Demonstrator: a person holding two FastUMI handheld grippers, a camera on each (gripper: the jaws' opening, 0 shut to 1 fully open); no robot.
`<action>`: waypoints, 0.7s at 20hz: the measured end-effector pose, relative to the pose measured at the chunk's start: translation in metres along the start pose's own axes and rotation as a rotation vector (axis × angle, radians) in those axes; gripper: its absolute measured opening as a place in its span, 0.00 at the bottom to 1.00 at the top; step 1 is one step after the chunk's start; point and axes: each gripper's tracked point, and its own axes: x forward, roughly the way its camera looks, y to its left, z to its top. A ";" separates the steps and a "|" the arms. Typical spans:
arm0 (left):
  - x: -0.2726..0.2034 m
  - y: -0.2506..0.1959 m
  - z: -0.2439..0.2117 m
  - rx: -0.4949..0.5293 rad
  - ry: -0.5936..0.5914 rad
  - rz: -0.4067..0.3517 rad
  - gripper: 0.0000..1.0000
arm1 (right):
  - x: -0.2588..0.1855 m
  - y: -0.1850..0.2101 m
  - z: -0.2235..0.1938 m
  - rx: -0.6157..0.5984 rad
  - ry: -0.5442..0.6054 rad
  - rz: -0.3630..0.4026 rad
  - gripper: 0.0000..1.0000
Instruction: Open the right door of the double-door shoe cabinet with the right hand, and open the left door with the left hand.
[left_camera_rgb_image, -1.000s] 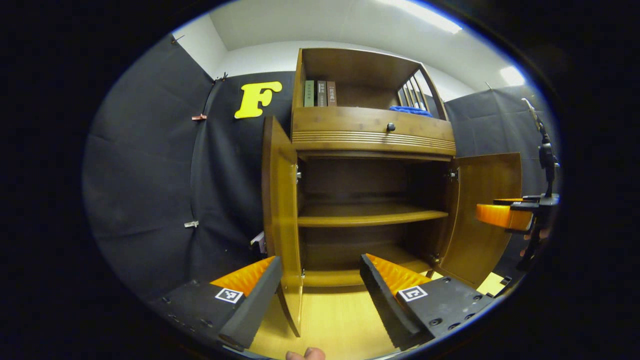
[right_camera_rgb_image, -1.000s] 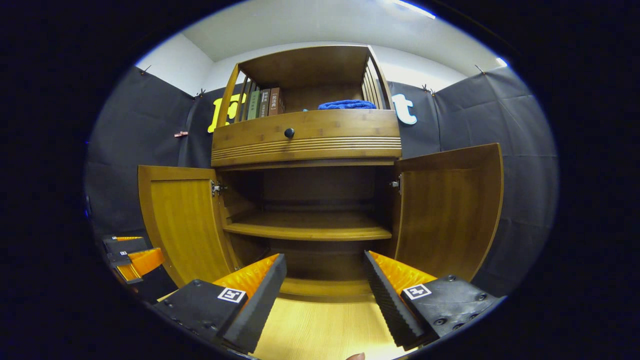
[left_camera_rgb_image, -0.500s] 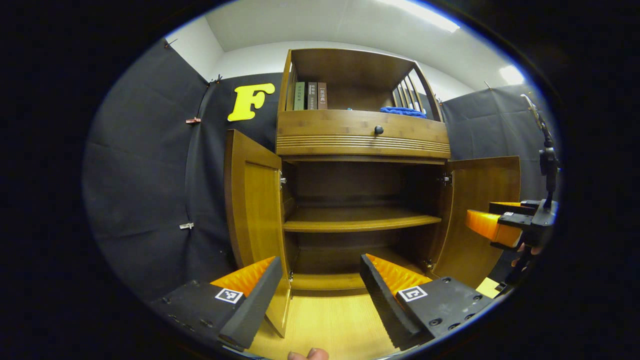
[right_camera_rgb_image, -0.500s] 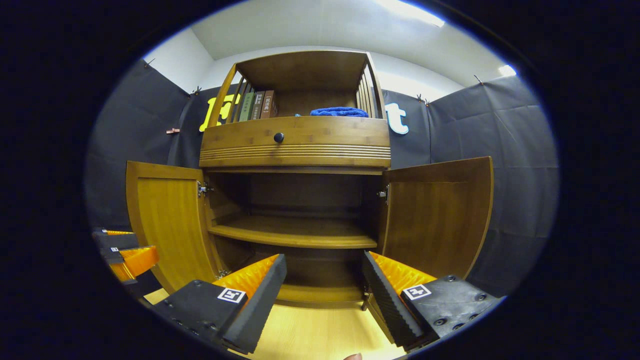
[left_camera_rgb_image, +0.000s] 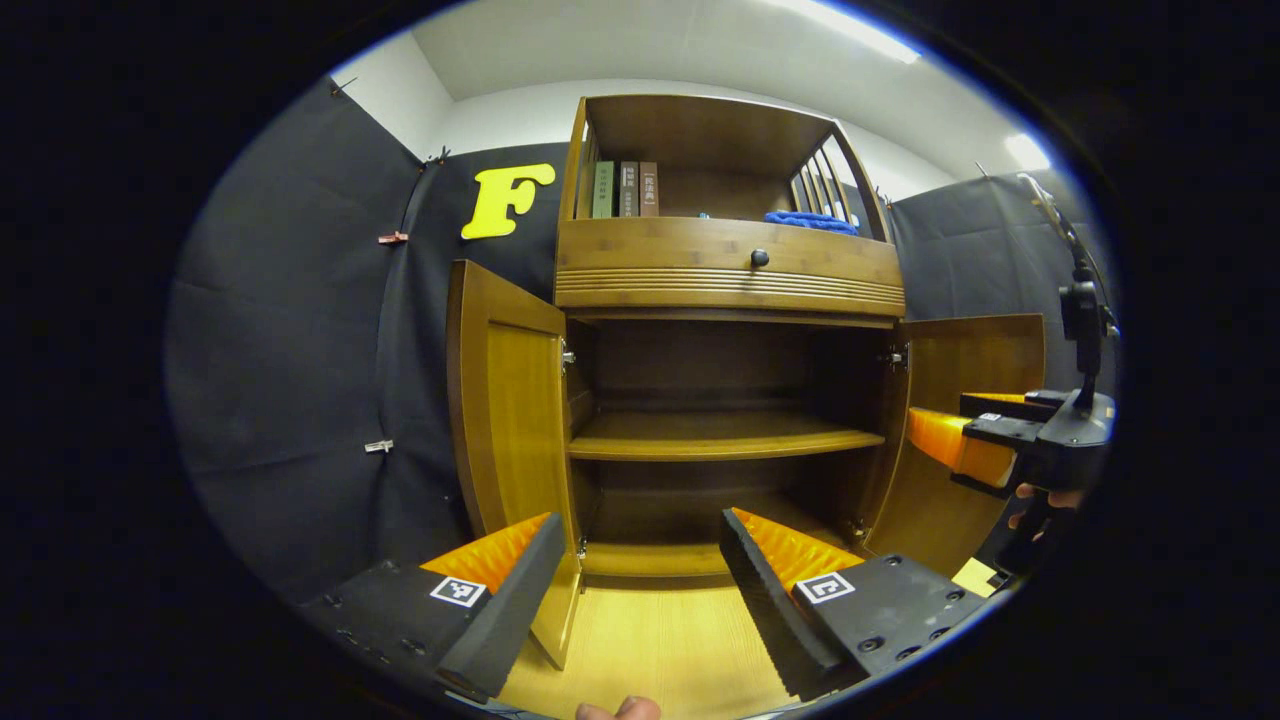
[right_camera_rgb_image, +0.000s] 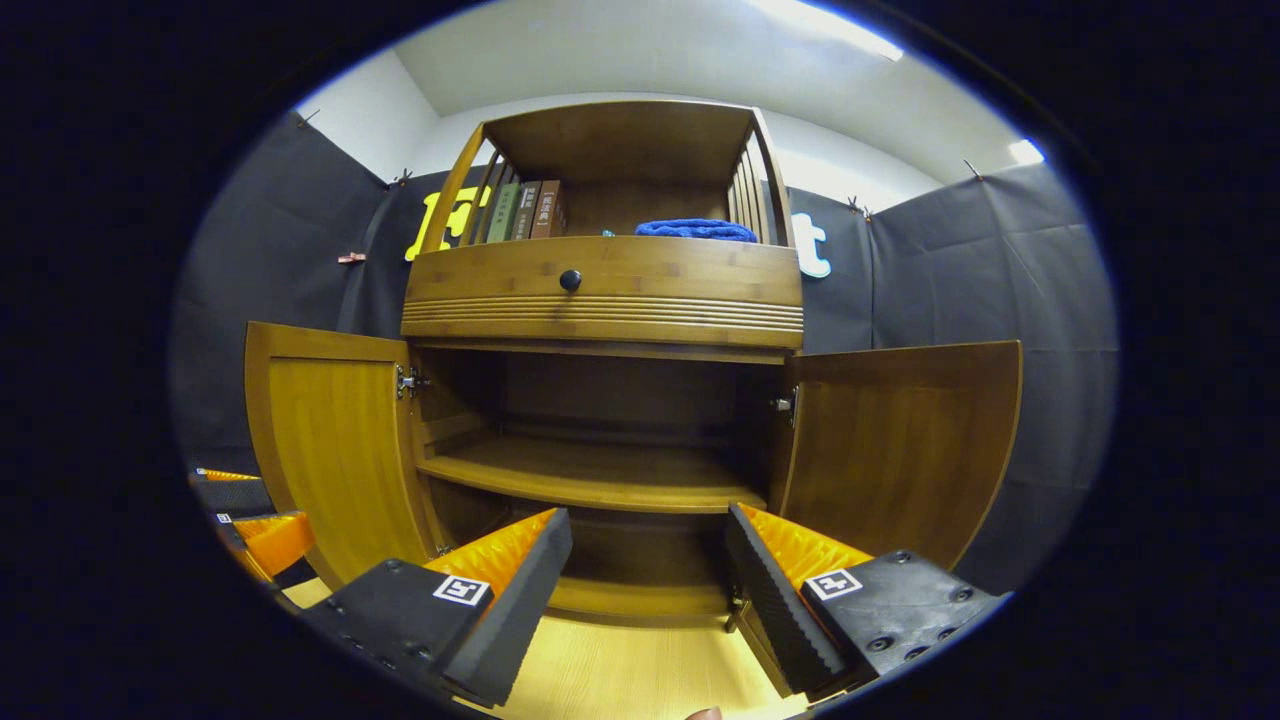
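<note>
1. In the left gripper view, the left tongs (left_camera_rgb_image: 635, 590) are spread apart and grasp nothing; the left door (left_camera_rgb_image: 510, 430) of the shoe cabinet (left_camera_rgb_image: 725, 270) stands swung outward at about 11 o'clock from them, its lower edge just beside the left finger, though contact cannot be told.
2. The cabinet's open interior, with its middle shelf (left_camera_rgb_image: 720, 437), lies at 12 o'clock from the left tongs, apart from them.
3. At 3 o'clock in that view, the right tongs (left_camera_rgb_image: 965, 440) hang before the opened right door (left_camera_rgb_image: 960, 370), a hand (left_camera_rgb_image: 1040, 500) beneath them.
4. In the right gripper view, the right tongs (right_camera_rgb_image: 648, 590) are released and empty; the right door (right_camera_rgb_image: 900, 450) stands wide at 1 o'clock, the left door (right_camera_rgb_image: 335, 440) at 10 o'clock.
5. The left tongs (right_camera_rgb_image: 250, 520) show at 9 o'clock there, below the left door.
</note>
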 end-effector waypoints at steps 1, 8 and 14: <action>0.004 -0.001 -0.002 0.004 0.012 -0.006 0.96 | 0.001 0.007 0.001 0.000 0.000 0.015 0.94; 0.025 -0.007 -0.013 0.008 0.062 -0.008 0.97 | 0.020 0.026 0.026 -0.033 -0.065 0.046 0.97; 0.022 -0.030 -0.013 0.032 0.053 -0.053 0.97 | 0.029 0.018 0.021 -0.029 -0.026 0.012 0.96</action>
